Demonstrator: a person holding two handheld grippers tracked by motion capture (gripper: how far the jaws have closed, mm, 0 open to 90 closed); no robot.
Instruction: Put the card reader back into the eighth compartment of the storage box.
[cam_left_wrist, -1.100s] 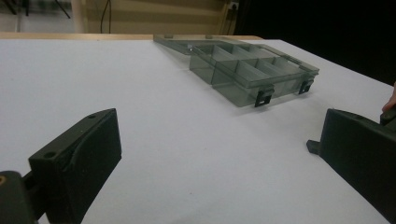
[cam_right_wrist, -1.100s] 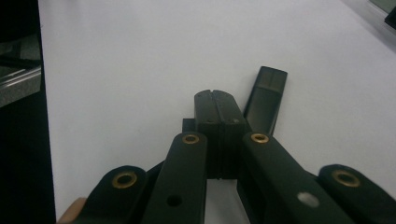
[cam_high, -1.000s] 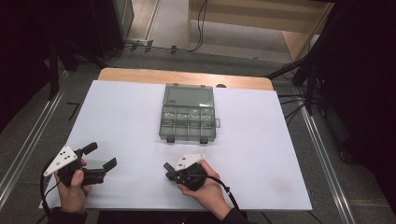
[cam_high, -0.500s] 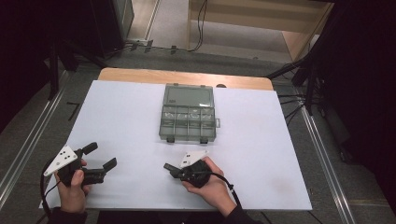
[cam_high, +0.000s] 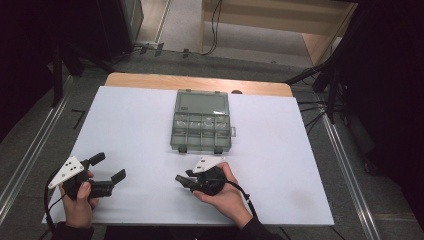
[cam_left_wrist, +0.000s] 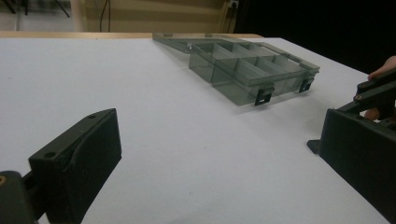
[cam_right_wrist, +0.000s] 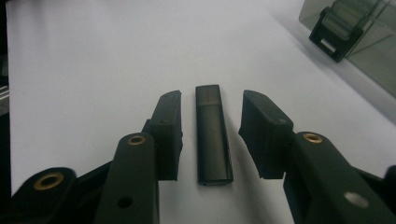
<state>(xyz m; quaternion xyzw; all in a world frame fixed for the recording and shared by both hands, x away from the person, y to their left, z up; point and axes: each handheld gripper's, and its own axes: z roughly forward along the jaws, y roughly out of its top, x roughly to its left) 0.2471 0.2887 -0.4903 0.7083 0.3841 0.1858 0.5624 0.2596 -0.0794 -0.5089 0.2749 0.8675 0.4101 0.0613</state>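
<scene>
The right gripper (cam_right_wrist: 211, 140) is seen with its jaws spread and a slim black stick (cam_right_wrist: 212, 135) lying flat on the table (cam_high: 280, 150) between them, apart from both pads; the stick runs lengthwise along the jaws and is not yet pinched. In the high view the right gripper (cam_high: 182, 180) is held low over the near middle of the table, its hand (cam_high: 222, 192) wrapped round the body and its tips pointed toward the person's left. Compared with a second ago, this hand has been turned and settled lower on the gripper, so that the jaws are brought down to table level around the stick; by that change a pick is judged to be prepared, with only the closing left to be done. The left gripper (cam_high: 107, 170) is held at the near left corner, jaws wide apart and empty, and has hardly been moved since then. Farther out, a grey clear compartment box (cam_high: 202, 125) is set at mid-table with its lid laid back open, latches toward the person; its cells appear empty, though this cannot be told for certain. The stick is probably meant for one of those cells.
</scene>
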